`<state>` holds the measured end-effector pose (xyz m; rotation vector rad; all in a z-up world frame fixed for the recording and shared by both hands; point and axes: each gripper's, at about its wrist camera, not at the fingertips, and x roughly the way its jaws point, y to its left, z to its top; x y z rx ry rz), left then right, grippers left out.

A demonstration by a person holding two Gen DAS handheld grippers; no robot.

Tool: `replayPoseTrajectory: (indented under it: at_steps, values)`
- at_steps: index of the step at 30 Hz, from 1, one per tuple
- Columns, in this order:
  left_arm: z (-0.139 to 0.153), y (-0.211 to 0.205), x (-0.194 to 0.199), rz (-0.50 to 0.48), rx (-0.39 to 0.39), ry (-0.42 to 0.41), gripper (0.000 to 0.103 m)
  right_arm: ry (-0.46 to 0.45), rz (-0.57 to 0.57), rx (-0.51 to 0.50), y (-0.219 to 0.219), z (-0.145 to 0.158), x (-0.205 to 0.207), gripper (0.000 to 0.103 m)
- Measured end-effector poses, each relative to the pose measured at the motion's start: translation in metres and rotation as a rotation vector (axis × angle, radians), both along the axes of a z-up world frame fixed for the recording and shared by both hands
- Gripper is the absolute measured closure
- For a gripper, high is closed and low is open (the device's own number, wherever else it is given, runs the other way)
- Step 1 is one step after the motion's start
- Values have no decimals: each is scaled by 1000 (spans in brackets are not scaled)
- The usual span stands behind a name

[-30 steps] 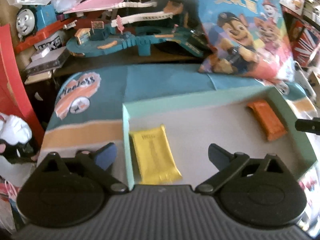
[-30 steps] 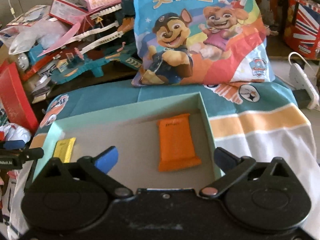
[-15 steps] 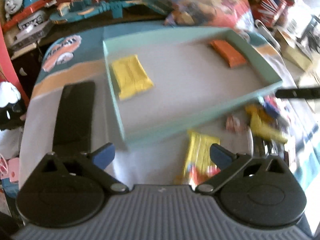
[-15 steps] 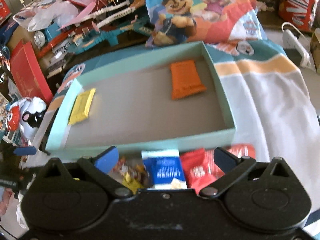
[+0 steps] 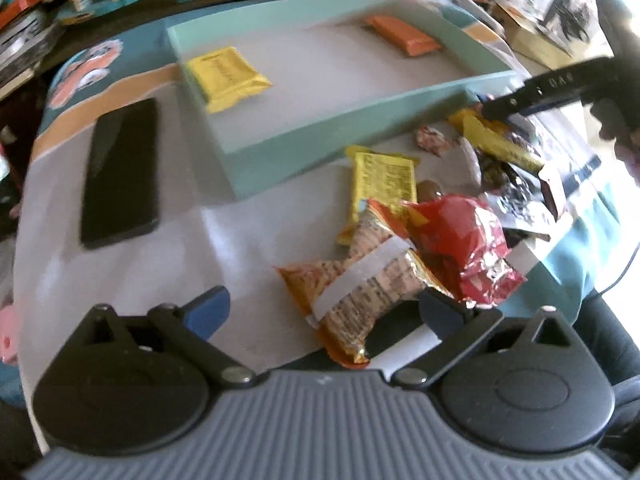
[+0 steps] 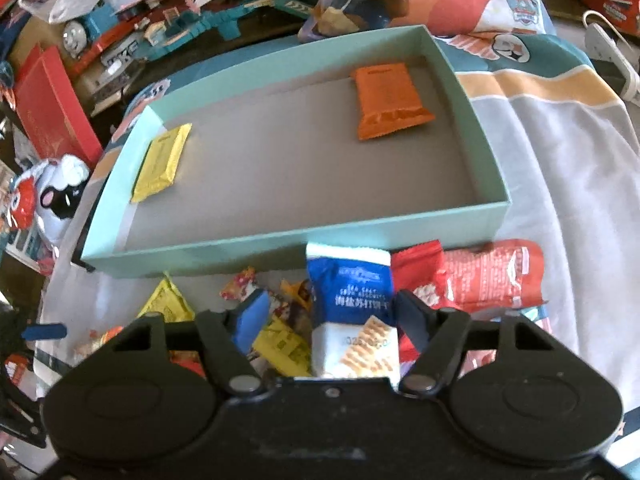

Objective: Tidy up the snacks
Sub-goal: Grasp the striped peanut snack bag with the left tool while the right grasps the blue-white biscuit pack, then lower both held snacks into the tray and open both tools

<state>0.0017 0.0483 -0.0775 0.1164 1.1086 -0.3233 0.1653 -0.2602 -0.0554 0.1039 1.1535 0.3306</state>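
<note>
Blue-and-white foil sits between my right gripper's (image 6: 326, 320) jaws: this is the cracker packet (image 6: 352, 312), lying flat on the cloth directly ahead of the claw. The jaws have just been closing and now stand partly together around the packet. The dark finger (image 6: 416, 320) looks to touch its edge, while the blue pad (image 6: 250, 320) stands clear, so I do not count this as a grip yet.

To the left of that claw lies a loose heap of small wrapped sweets and a yellow wrapper (image 6: 280, 344). To its right lies a red packet (image 6: 488, 276). Just beyond the packet is the near wall of the teal tray (image 6: 296, 246). Inside, an orange packet (image 6: 386, 100) lies at the far right and a yellow packet (image 6: 162, 162) at the far left.

My left gripper (image 5: 324, 308) has its jaws wide apart and holds nothing. An orange printed packet (image 5: 360, 284) lies between its fingers, with a crumpled red bag (image 5: 464, 240) just right of it.

Procedure for this pick, as I judge it:
- Centre the cracker packet before closing fully, so both pads meet its long edges.
- Keep neighbouring wrappers out of the pinch.
- Squeeze gently; crackers should break easily.
- Lift above the tray wall, then set the packet down in the bare middle of the floor.
</note>
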Motion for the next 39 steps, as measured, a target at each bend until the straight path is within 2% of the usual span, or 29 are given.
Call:
replayPoseTrajectory:
  at_steps: [1,4,5,6,8,11,12,13,18,22,28,34,39]
  values:
    - [-2,-6,2,-15,3,-5,0,12,7,-1,2,-1,-3,63]
    - [-7,-19,8,-62,26,-30,1,15,1,-5,6,2,-15,69]
    - [-9,-23,9,-75,35,-37,6,14,-1,-3,6,3,-18,69]
    - [-10,-26,10,-82,40,-42,14,15,0,4,7,5,-20,69]
    - [-15,-28,12,-86,25,-13,57,21,8,17,9,9,-24,69]
    - [-18,-20,12,-32,-15,14,65,3,11,-2,10,11,-27,69]
    - [-17,-15,12,-4,-30,19,66,-11,5,-17,10,12,-27,74]
    - [-16,-10,11,28,-45,22,68,-23,3,-30,10,13,-27,89]
    - [-13,8,7,154,-80,40,70,-50,1,-34,6,17,-34,89]
    - [-3,13,4,186,-89,46,70,-63,-5,-3,3,23,-38,89]
    - [30,10,10,203,-96,13,70,-101,-15,47,-10,40,-33,89]
    - [61,1,49,217,-110,-43,70,-128,-25,75,-12,53,-3,89]
    - [74,-13,110,232,-113,-78,70,-138,-30,98,0,54,40,89]
